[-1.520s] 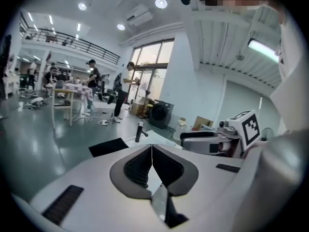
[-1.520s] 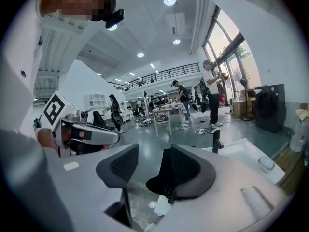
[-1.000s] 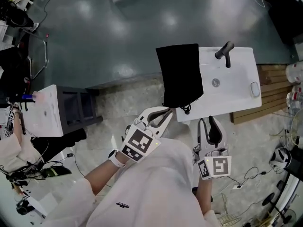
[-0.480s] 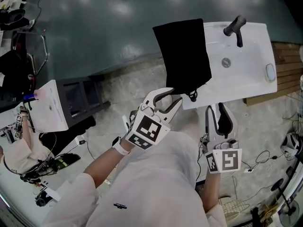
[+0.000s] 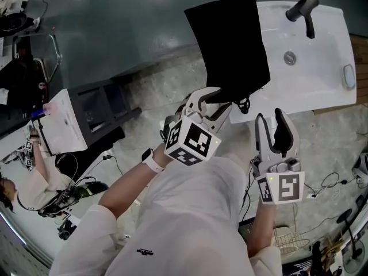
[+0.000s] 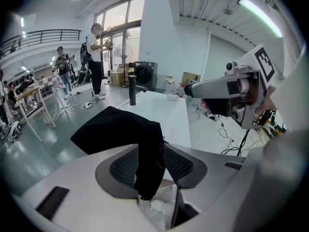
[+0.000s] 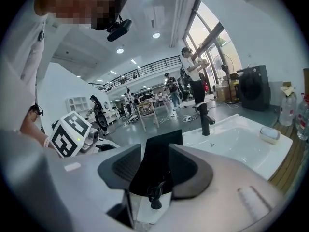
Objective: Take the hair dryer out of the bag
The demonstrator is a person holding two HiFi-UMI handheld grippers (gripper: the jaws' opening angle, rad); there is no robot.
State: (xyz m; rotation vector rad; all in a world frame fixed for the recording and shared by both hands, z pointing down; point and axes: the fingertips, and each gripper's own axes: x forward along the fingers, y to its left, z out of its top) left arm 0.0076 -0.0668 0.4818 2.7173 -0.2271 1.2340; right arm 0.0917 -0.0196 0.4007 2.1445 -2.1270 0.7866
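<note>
At sink [image 5: 322, 79] edge: bag [image 5: 230, 39] overhangs. Left hand-held gripper [image 5: 221, 100] jaws just opened, bag edge between, unclamped. Right hand-held gripper [image 5: 271, 117] jaws just opened, empty, near bag.

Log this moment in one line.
bag: on sink edge; left gripper: just opened, bag corner between jaws; right gripper: just opened further, nothing between jaws

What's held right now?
Nothing. Left gripper and right gripper jaws have just been opening; black bag corner hangs unpressed between the left's, the right's sit short of it.
</note>
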